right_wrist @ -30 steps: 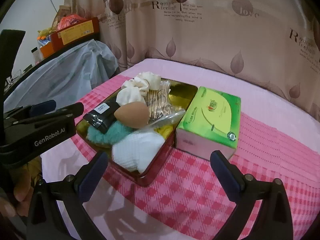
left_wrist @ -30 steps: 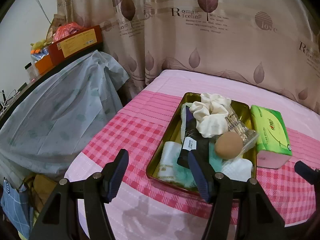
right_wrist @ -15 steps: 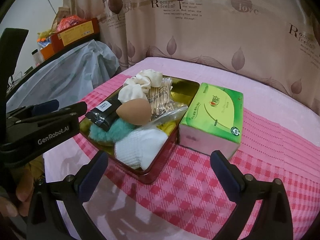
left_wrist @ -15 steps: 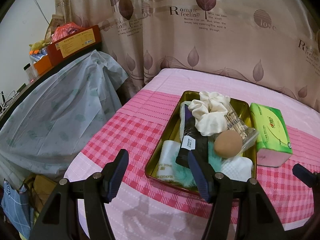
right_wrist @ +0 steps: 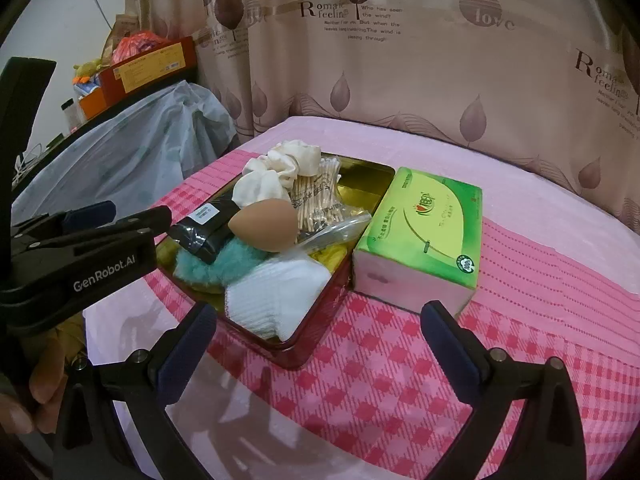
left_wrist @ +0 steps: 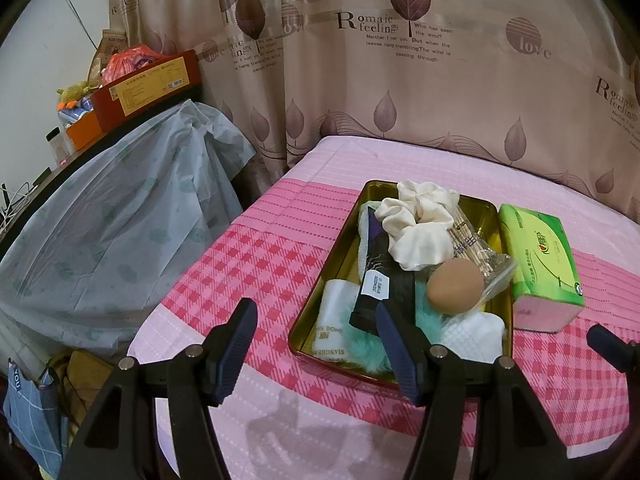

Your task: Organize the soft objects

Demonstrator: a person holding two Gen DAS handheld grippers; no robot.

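A gold tin tray (left_wrist: 490, 210) (right_wrist: 362, 172) sits on the pink checked cloth, filled with soft items: cream scrunchies (left_wrist: 418, 226) (right_wrist: 276, 174), a tan makeup sponge (left_wrist: 454, 286) (right_wrist: 268, 226), a teal fluffy puff (left_wrist: 362, 344) (right_wrist: 212, 268), a white folded cloth (left_wrist: 476, 338) (right_wrist: 276, 300), a black packet (left_wrist: 380, 284) (right_wrist: 204, 228) and a bag of cotton swabs (left_wrist: 474, 246) (right_wrist: 316, 200). A green tissue pack (left_wrist: 540, 256) (right_wrist: 424, 236) lies right of the tray. My left gripper (left_wrist: 312, 334) is open before the tray's near left corner. My right gripper (right_wrist: 320, 330) is open, nothing between its fingers.
A leaf-print curtain (left_wrist: 400, 60) hangs behind the table. To the left, a plastic-covered piece of furniture (left_wrist: 120, 220) carries red and orange boxes (left_wrist: 144, 88). A hand (right_wrist: 36, 392) holds the left gripper's handle. Bare cloth lies in front of the tray.
Both grippers have drawn back and up slightly from the tray, so it sits a little farther in both views. Both stay open.
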